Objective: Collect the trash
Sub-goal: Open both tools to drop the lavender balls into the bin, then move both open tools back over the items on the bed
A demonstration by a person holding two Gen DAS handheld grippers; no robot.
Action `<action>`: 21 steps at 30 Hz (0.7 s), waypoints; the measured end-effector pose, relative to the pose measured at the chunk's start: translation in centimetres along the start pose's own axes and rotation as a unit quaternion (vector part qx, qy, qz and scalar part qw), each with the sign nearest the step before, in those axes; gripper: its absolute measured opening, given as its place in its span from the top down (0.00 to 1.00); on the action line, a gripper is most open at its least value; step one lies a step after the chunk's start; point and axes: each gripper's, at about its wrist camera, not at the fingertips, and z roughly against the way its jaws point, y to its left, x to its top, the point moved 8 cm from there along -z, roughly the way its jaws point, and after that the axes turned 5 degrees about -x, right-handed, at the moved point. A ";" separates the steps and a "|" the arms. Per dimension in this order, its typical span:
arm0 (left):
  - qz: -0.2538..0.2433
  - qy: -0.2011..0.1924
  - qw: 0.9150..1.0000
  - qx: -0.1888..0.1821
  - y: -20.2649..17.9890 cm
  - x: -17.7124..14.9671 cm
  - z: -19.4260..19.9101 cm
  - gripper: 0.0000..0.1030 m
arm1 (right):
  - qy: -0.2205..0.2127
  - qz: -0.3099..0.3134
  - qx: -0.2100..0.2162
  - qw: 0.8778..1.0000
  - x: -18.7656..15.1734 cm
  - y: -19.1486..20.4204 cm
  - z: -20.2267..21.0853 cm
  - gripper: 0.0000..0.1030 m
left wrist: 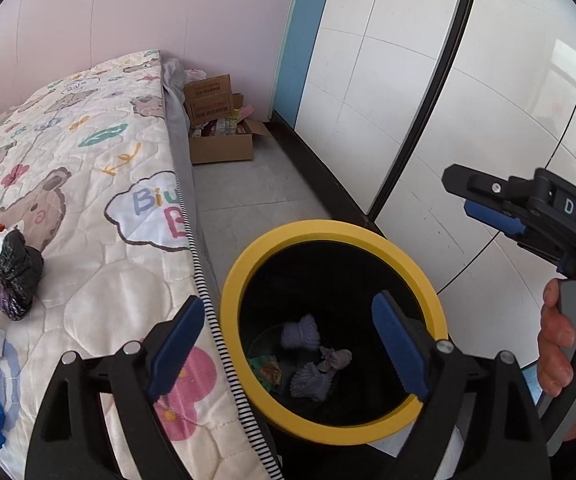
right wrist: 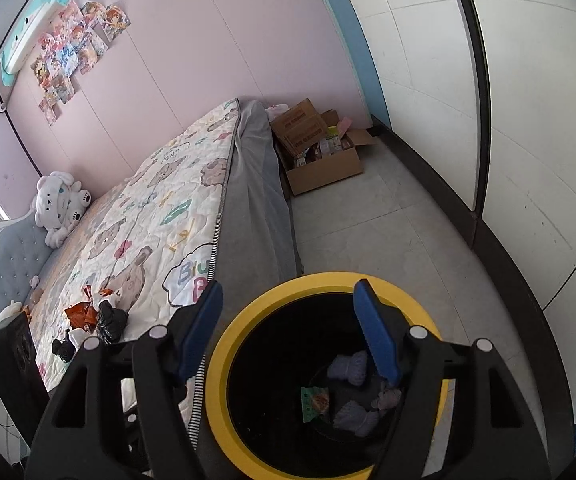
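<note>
Both grippers hang over the bin (left wrist: pixel 333 236), jaws spread wide and holding nothing: the left gripper (left wrist: pixel 288 344) sits above its opening, the right gripper (right wrist: pixel 289 336) likewise. Down inside lie a few grey wads (right wrist: pixel 351 366) and a green wrapper (right wrist: pixel 313 398). The bin stands on the floor, touching the bed (left wrist: pixel 100 184) edge. What is left to collect lies on the bed, well to the left of both grippers: a dark bag (left wrist: pixel 18 270) lying roughly along the bed's length, with orange wrappers (right wrist: pixel 84 312) beside it. The left gripper looks nearer, so a leftward swing across the mattress edge seems the next reach
</note>
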 end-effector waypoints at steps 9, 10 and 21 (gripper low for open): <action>0.015 -0.028 0.999 0.030 2.8 0.8 3.3 0.13 | -0.010 0.021 0.011 1.000 0.1 2.7 2.0 0.34; 0.017 -0.030 0.999 0.033 3.2 0.8 3.7 0.13 | -0.010 0.025 0.013 1.000 0.0 3.2 2.2 0.33; 0.041 -0.058 0.994 0.082 8.7 0.9 8.4 0.09 | -0.010 0.065 0.039 0.997 -0.6 8.8 3.2 0.30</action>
